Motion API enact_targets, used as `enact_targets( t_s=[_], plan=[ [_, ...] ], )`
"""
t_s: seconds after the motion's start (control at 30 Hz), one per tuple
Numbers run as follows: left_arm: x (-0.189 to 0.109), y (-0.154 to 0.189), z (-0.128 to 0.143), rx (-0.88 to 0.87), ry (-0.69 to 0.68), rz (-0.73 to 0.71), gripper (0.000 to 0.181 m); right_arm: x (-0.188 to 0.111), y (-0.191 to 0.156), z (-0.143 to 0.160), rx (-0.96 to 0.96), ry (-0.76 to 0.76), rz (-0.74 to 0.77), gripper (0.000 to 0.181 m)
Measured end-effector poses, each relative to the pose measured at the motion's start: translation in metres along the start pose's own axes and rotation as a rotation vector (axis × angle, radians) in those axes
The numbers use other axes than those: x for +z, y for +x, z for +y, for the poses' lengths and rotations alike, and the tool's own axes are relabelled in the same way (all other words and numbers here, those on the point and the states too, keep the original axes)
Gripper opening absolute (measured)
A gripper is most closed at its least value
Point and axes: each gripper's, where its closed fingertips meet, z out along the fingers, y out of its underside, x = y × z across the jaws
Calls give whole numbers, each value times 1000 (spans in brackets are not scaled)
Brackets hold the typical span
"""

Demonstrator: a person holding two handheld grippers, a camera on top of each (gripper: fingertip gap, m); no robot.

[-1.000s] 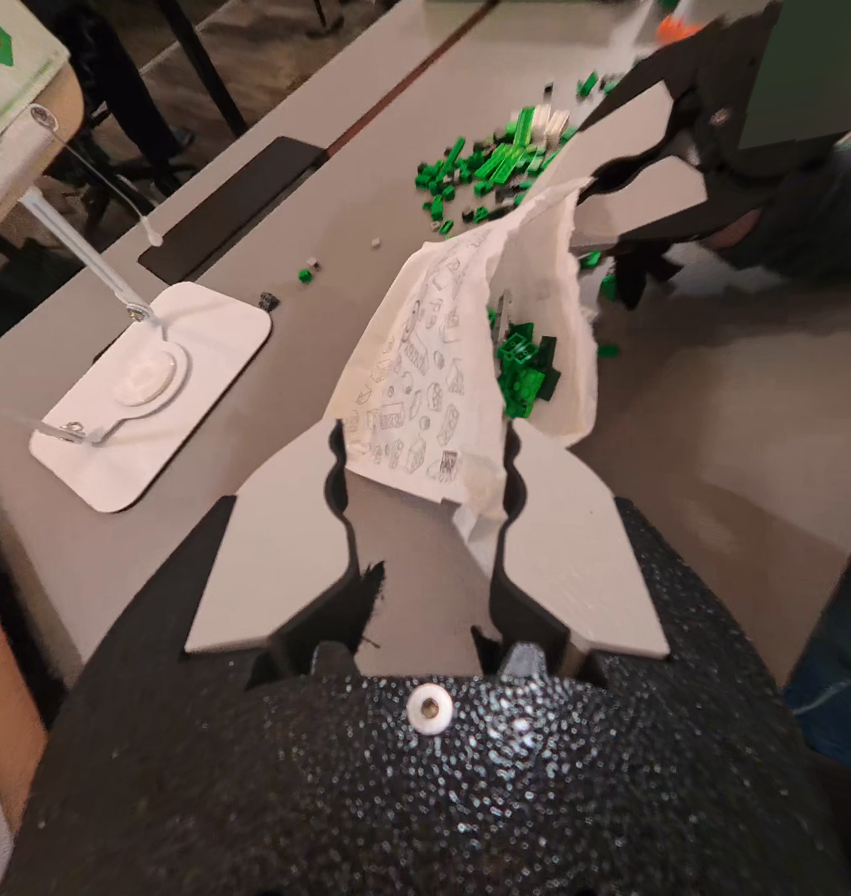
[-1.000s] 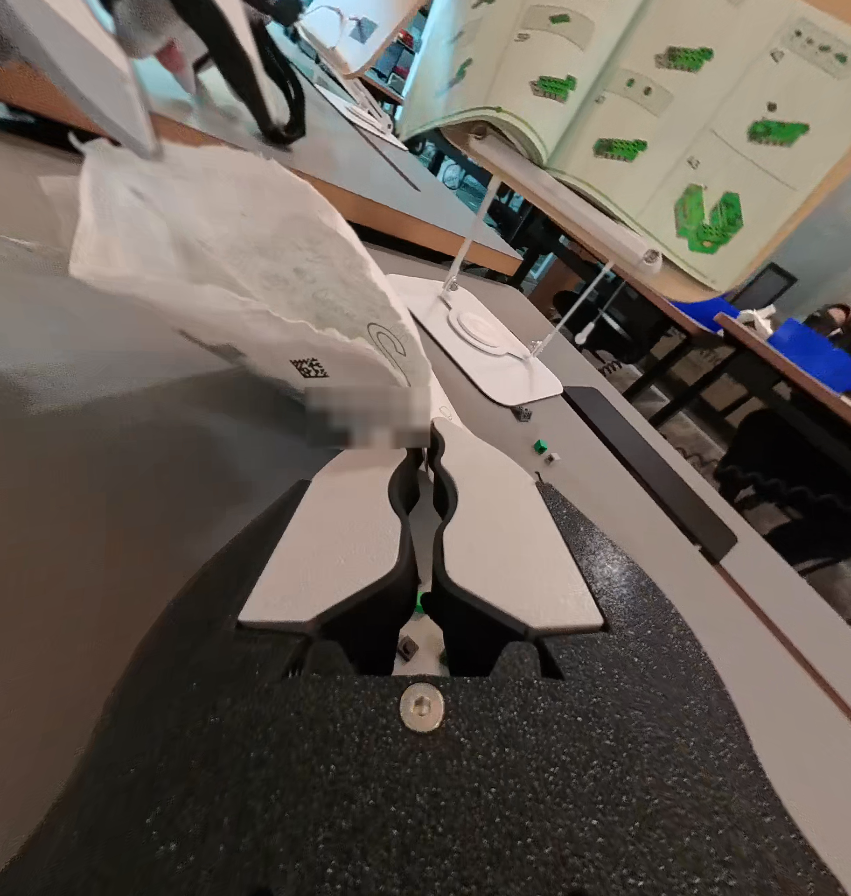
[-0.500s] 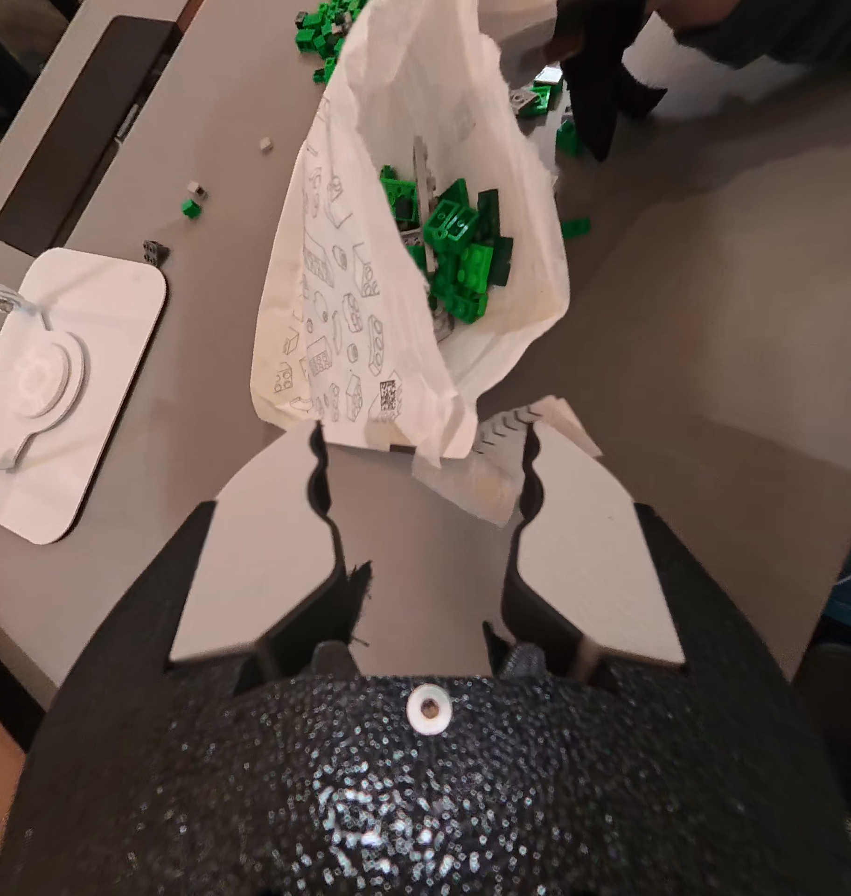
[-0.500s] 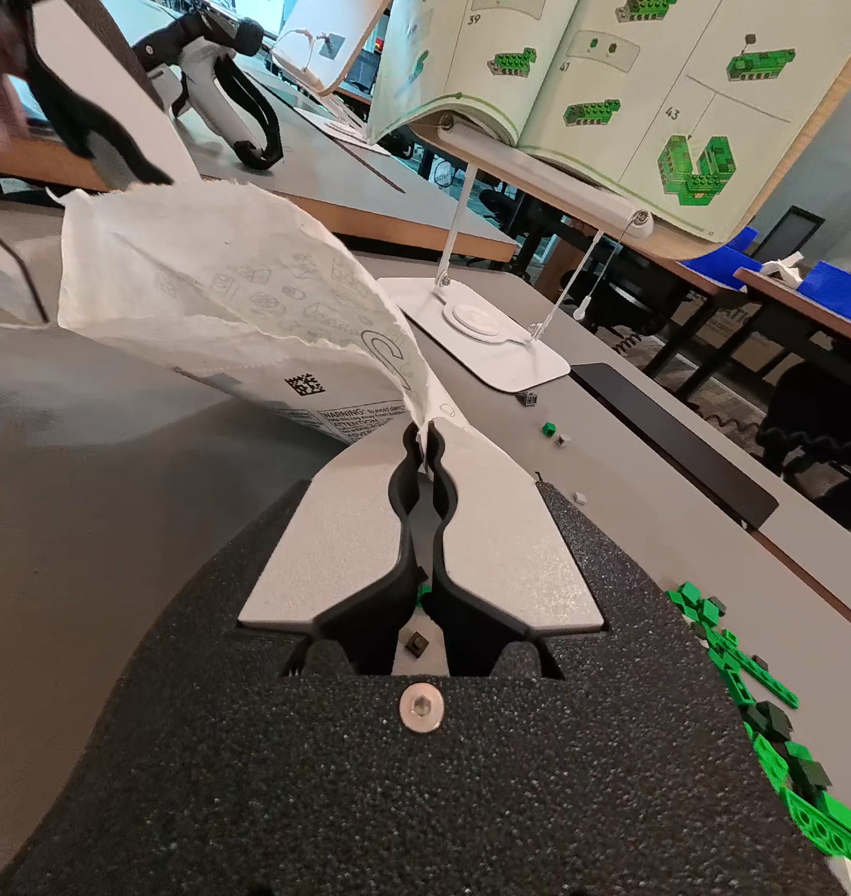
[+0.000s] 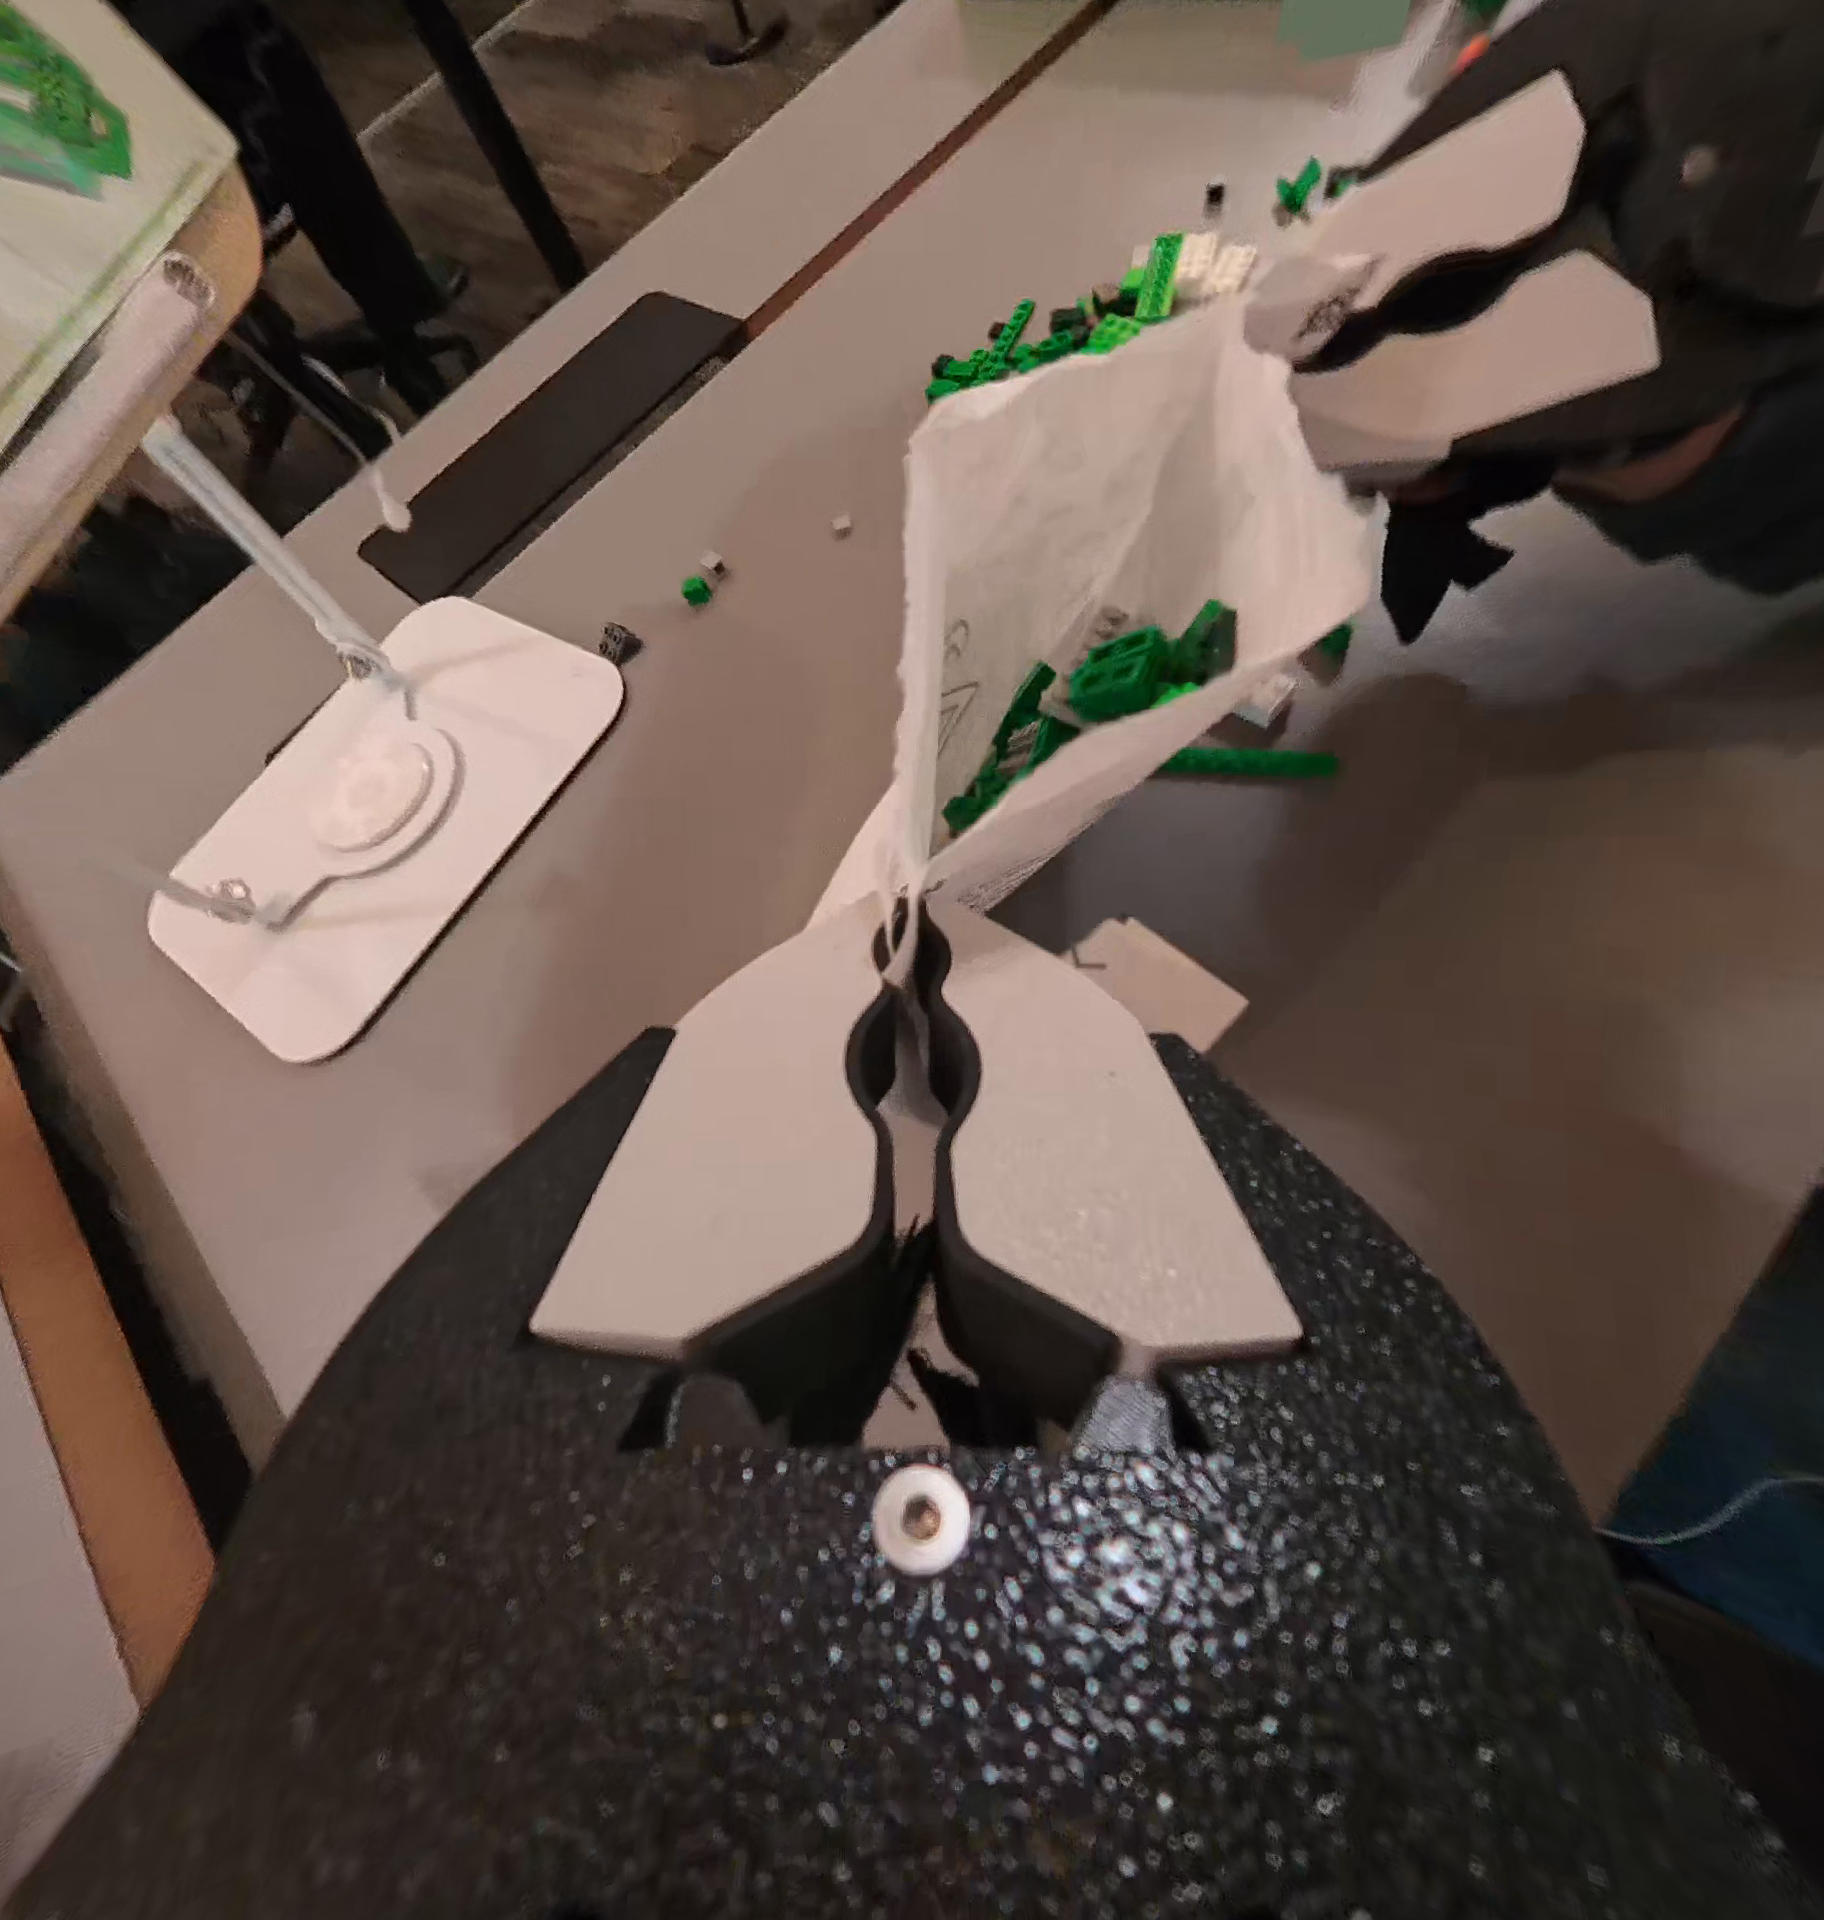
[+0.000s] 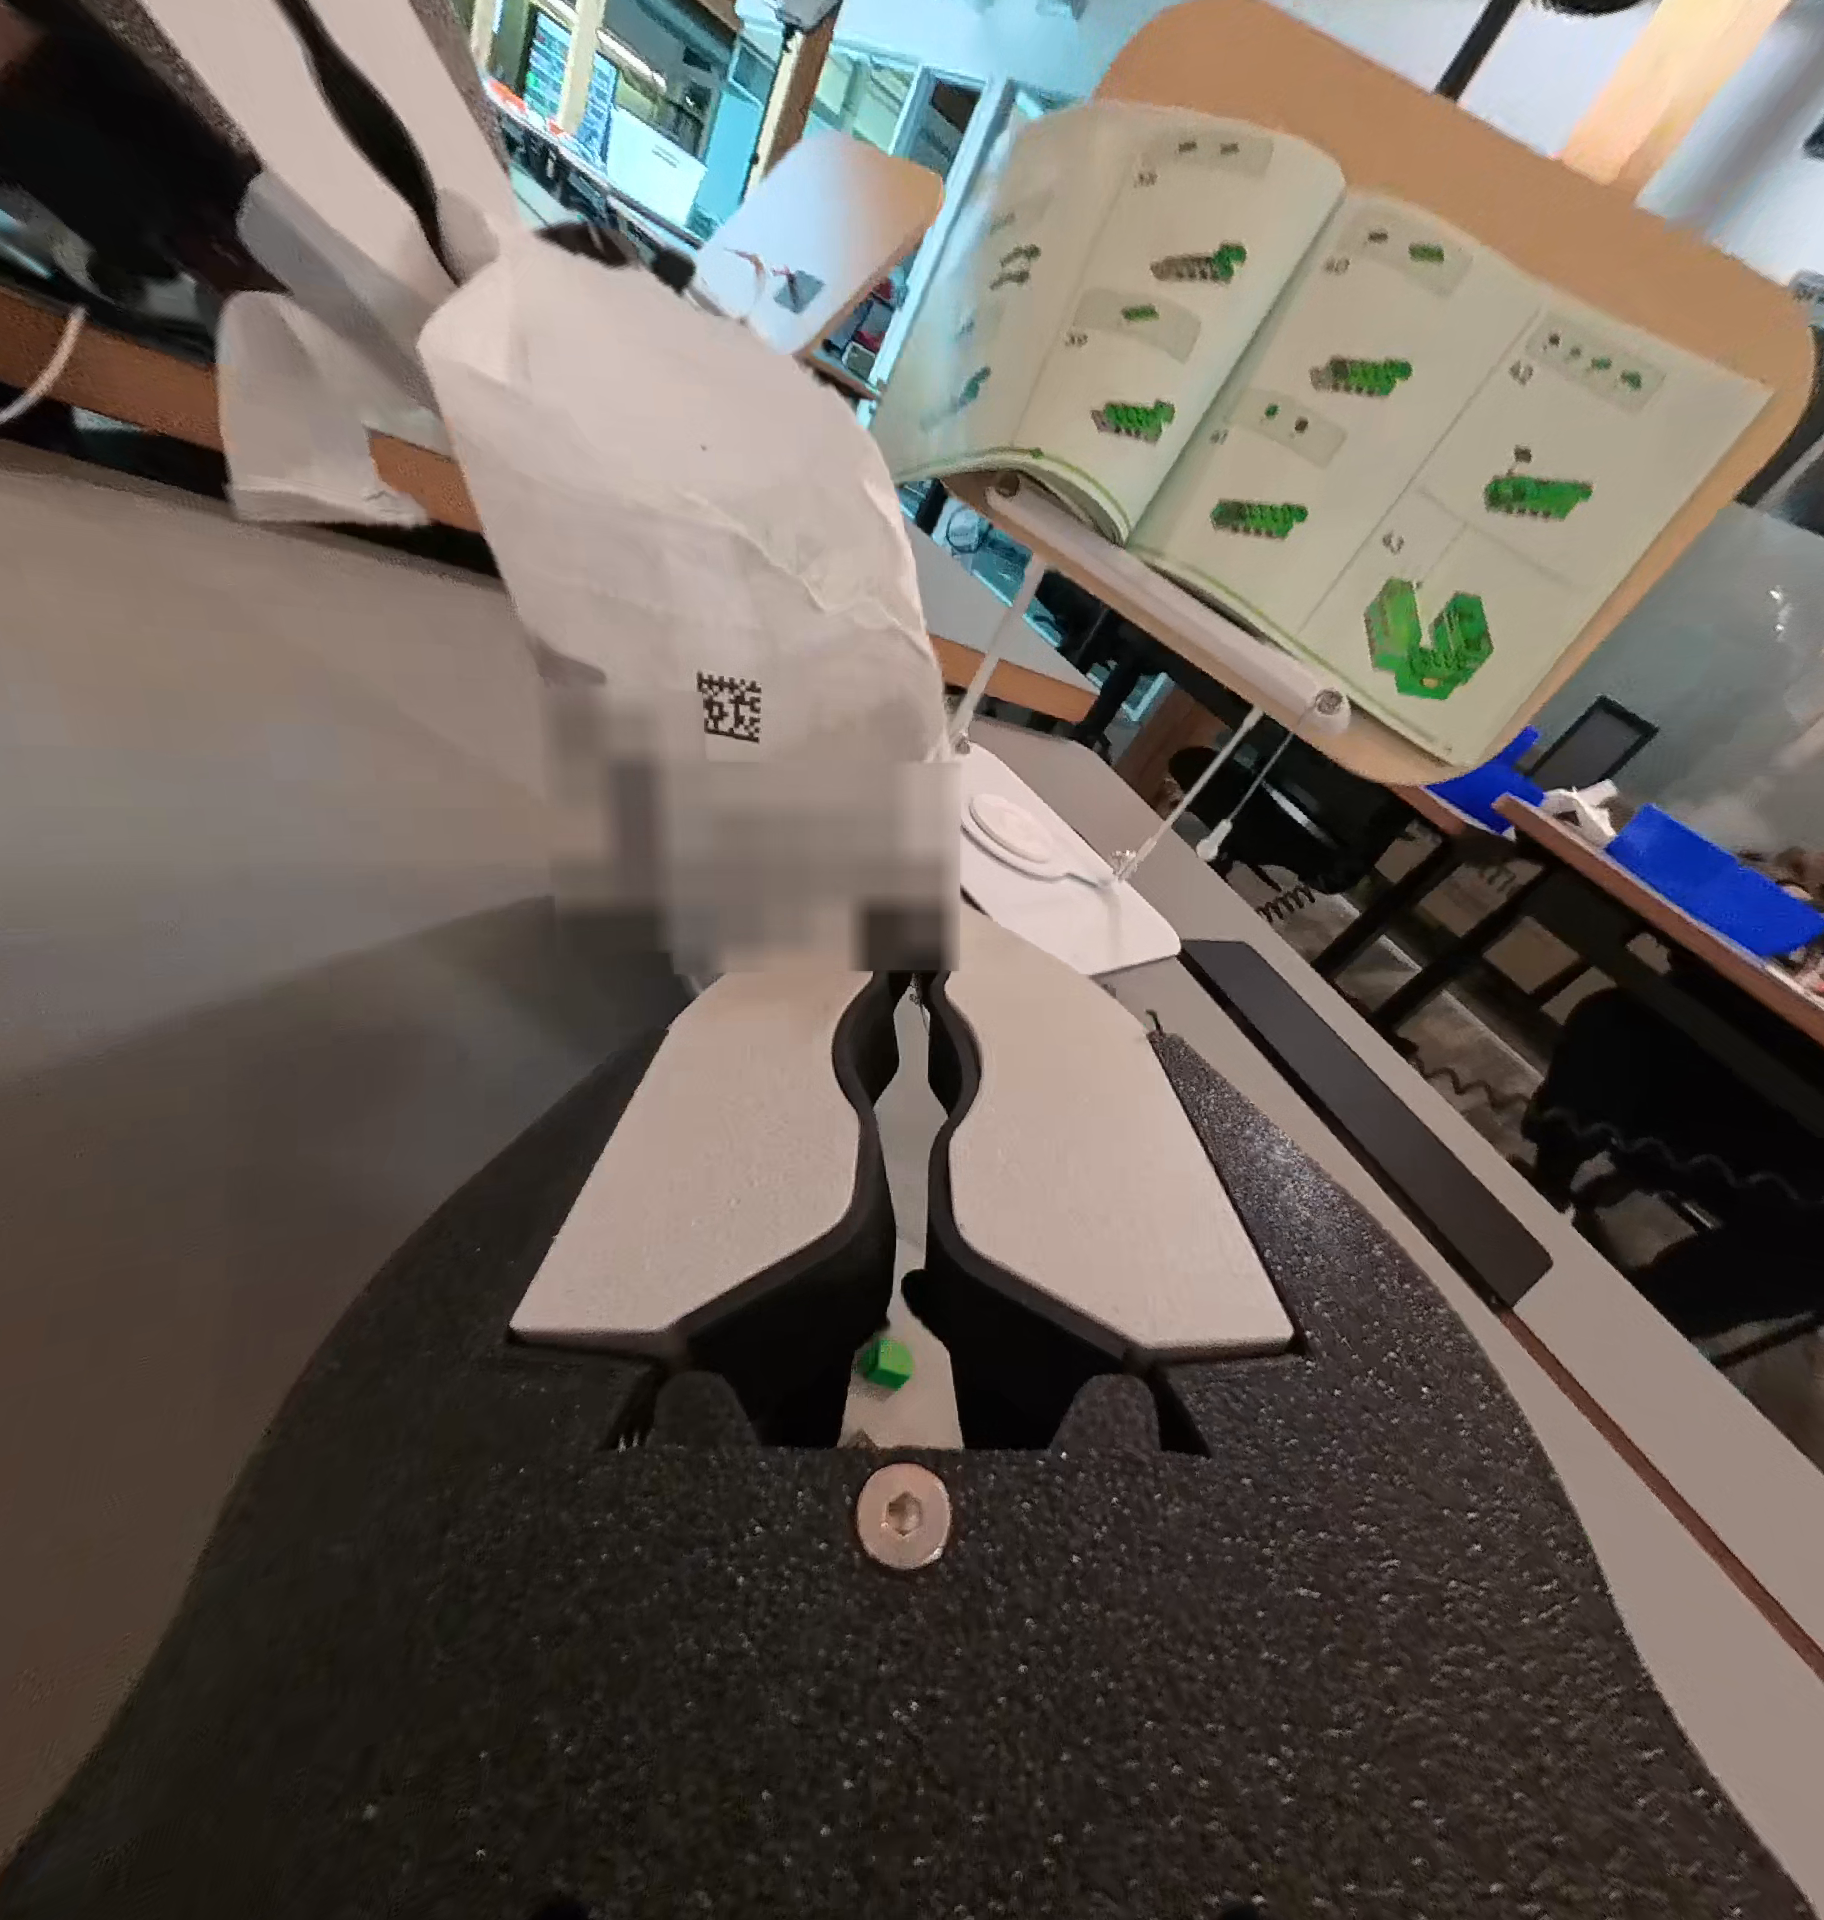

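A white paper bag [image 5: 1074, 520] with several green bricks [image 5: 1116, 675] inside hangs torn open between both grippers above the grey table [image 5: 742, 727]. My left gripper [image 5: 908, 930] is shut on the bag's near corner. My right gripper [image 5: 1292, 343] is shut on the bag's far upper edge. In the right wrist view my right gripper [image 6: 913, 982] pinches the bag [image 6: 679, 499], and the left gripper's fingers [image 6: 451, 229] hold its far end at upper left. A small green brick [image 6: 882, 1361] shows below, between the right fingers.
A pile of loose green bricks [image 5: 1043, 332] lies on the table behind the bag. A torn paper scrap [image 5: 1157, 977] lies near my left gripper. A white stand base [image 5: 388, 831] carries an open instruction book [image 6: 1303, 416]. A black strip [image 5: 565, 436] lies beyond it. My hands' fingertips stand some 15 cm from each other.
My left gripper was open behind the bag and has shut on its near corner. The bag is lifted and stretched between both grippers. The right gripper stayed shut on it.
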Motion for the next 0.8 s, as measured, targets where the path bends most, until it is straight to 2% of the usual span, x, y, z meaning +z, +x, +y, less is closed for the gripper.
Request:
enact_targets(
  t_s=[0.17, 0.3, 0.4, 0.5, 0.77, 0.8],
  plan=[
    [-15, -6, -7, -174, 13, -30, 0, -3, -9, -9, 44, 20, -80, 0],
    [-16, -9, -9, -224, 26, -44, 0, -6, -13, -13, 63, 69, -125, 0],
    [-16, -10, -10, -229, 35, -44, 0, -9, -18, -18, 90, 121, -171, 19],
    [-15, -10, -8, -228, 31, -41, 0, -11, -20, -23, 116, 147, -205, 47],
    [-13, -6, -11, -195, 29, -38, 0, -14, -32, -31, 93, 167, -278, 71],
    [-13, -4, -11, -178, 27, -25, 0, -13, -32, -30, 90, 166, -276, 70]
  ],
)
